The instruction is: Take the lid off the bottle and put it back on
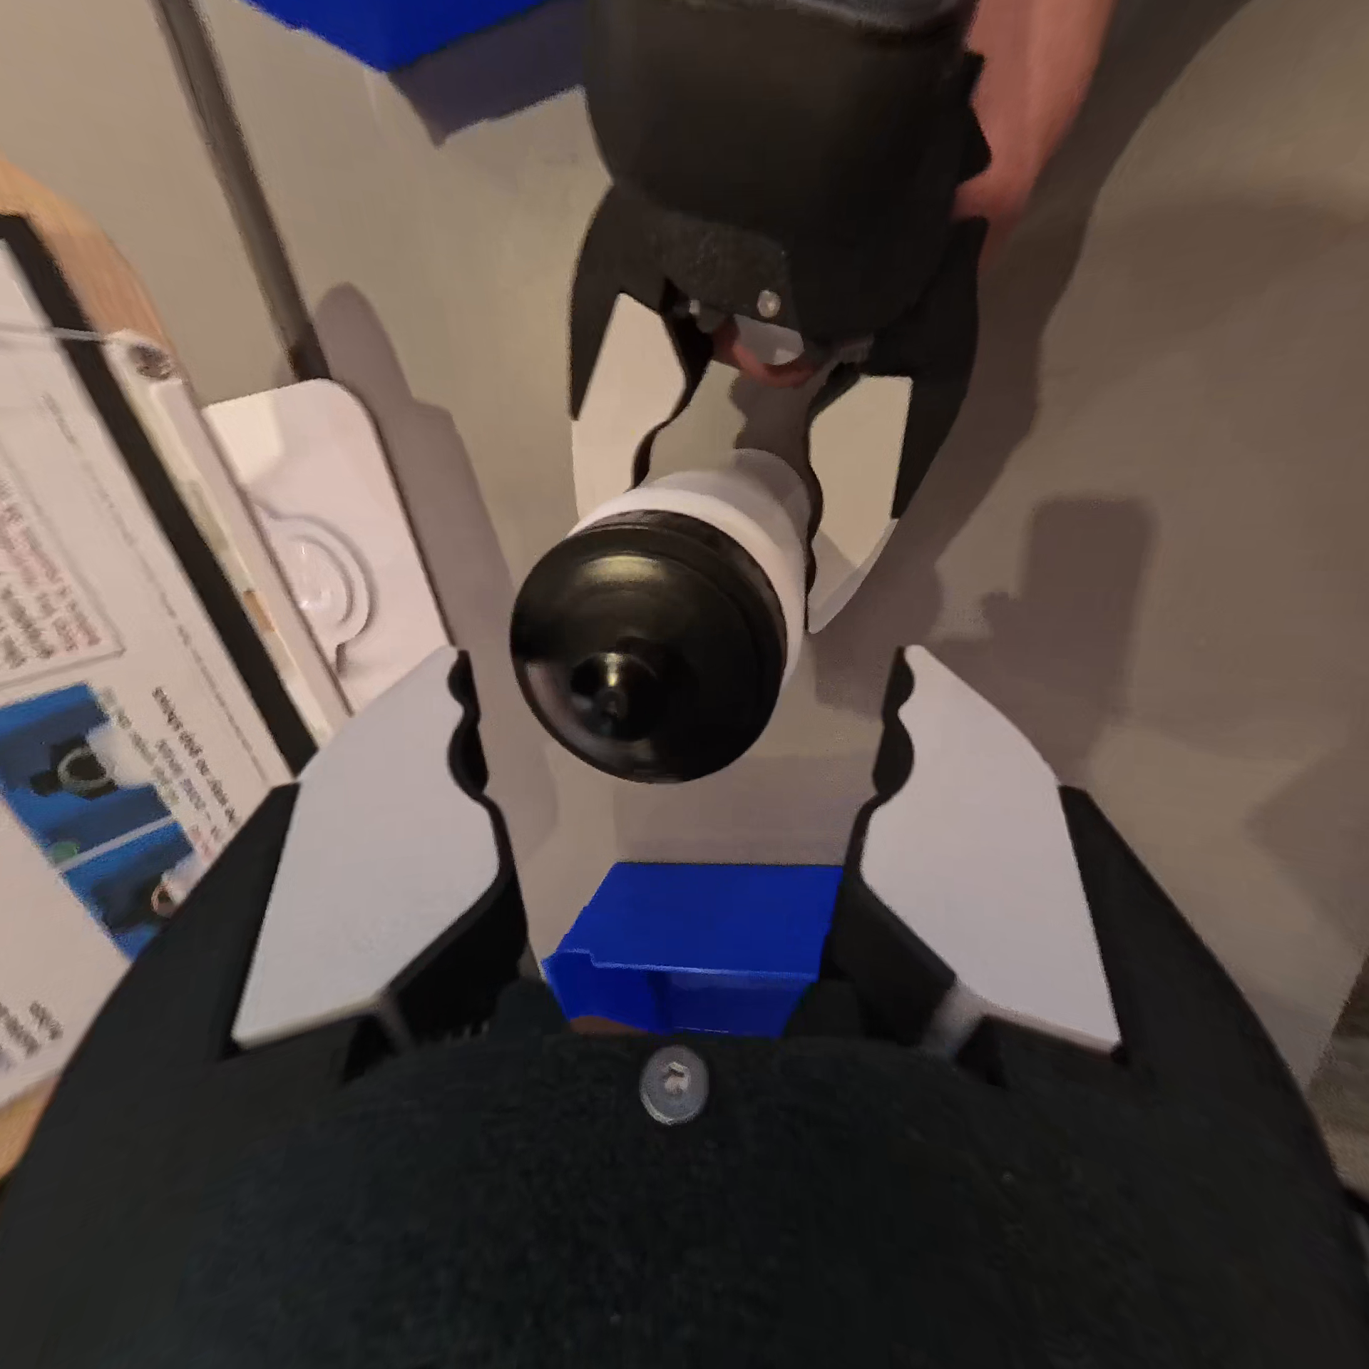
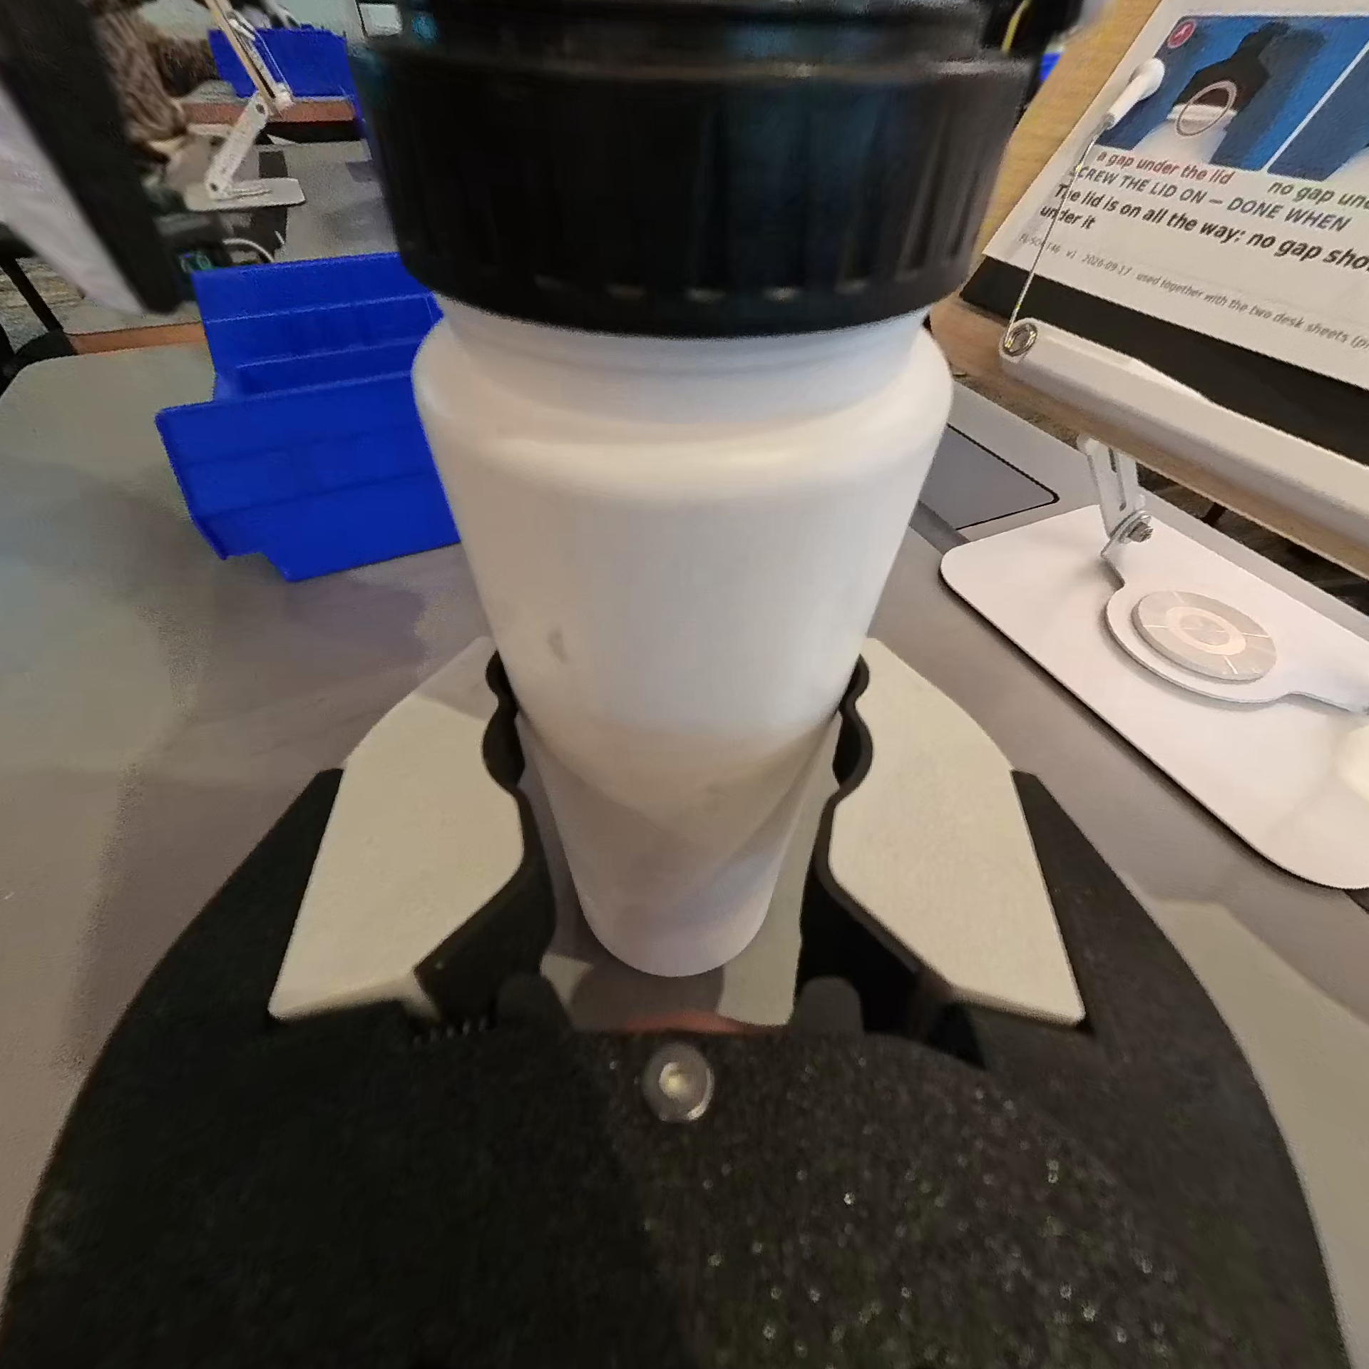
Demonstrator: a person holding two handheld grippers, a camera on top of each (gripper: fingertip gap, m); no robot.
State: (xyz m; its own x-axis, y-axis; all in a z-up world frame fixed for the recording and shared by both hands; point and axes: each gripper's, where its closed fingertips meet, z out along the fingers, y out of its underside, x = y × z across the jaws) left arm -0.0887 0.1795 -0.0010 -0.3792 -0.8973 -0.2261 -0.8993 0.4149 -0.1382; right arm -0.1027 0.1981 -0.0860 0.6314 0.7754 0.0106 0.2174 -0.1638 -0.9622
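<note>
A white bottle (image 2: 681,563) stands upright between my right gripper's (image 2: 678,711) two black pads, which press on its lower body. Its black ribbed lid (image 2: 696,170) sits on the neck. In the left wrist view I look down on the lid (image 1: 648,652) and its small centre nozzle, with the white bottle (image 1: 741,511) below it and the right gripper (image 1: 730,474) clamped on the body. My left gripper (image 1: 678,711) is above the lid with its jaws wide open. Its fingertips (image 1: 463,711) stand clear of the lid on both sides.
A blue bin (image 2: 311,415) sits on the grey table (image 2: 148,667) to the left; it also shows in the left wrist view (image 1: 696,941). An instruction sheet (image 2: 1215,185) on a white stand with a flat base (image 2: 1185,667) is at the right. A hand (image 1: 1015,148) holds the right gripper.
</note>
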